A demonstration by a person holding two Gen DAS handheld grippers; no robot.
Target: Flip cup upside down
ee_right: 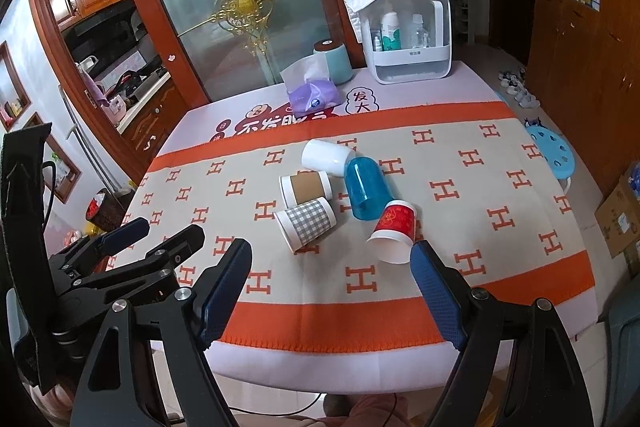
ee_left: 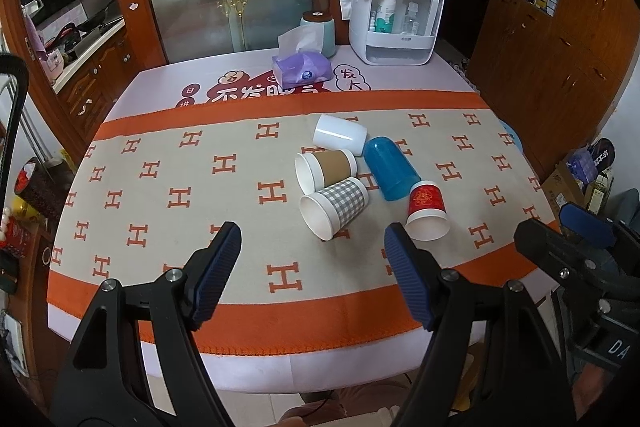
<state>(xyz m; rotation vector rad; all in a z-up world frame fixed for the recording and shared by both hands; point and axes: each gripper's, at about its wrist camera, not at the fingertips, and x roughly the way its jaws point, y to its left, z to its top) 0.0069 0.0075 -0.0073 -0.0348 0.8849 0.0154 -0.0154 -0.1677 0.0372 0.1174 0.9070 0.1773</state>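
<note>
Several cups lie on their sides in a cluster on the orange-and-beige cloth: a white cup (ee_left: 339, 134) (ee_right: 325, 155), a brown-sleeved paper cup (ee_left: 326, 170) (ee_right: 306, 188), a grey-checked paper cup (ee_left: 334, 207) (ee_right: 306, 223), a blue plastic cup (ee_left: 389, 167) (ee_right: 363, 185) and a red paper cup (ee_left: 427, 211) (ee_right: 394, 229). My left gripper (ee_left: 312, 239) is open and empty, above the table's near side, short of the checked cup. My right gripper (ee_right: 332, 259) is open and empty, near the red cup's mouth. Each gripper also shows in the other's view, the right gripper (ee_left: 560, 231) and the left gripper (ee_right: 160, 231).
A purple tissue pack (ee_left: 302, 67), a teal canister (ee_left: 320, 31) and a white storage box with bottles (ee_left: 394, 23) stand at the table's far end. A blue stool (ee_right: 554, 149) stands to the right of the table. Wooden cabinets line the right wall.
</note>
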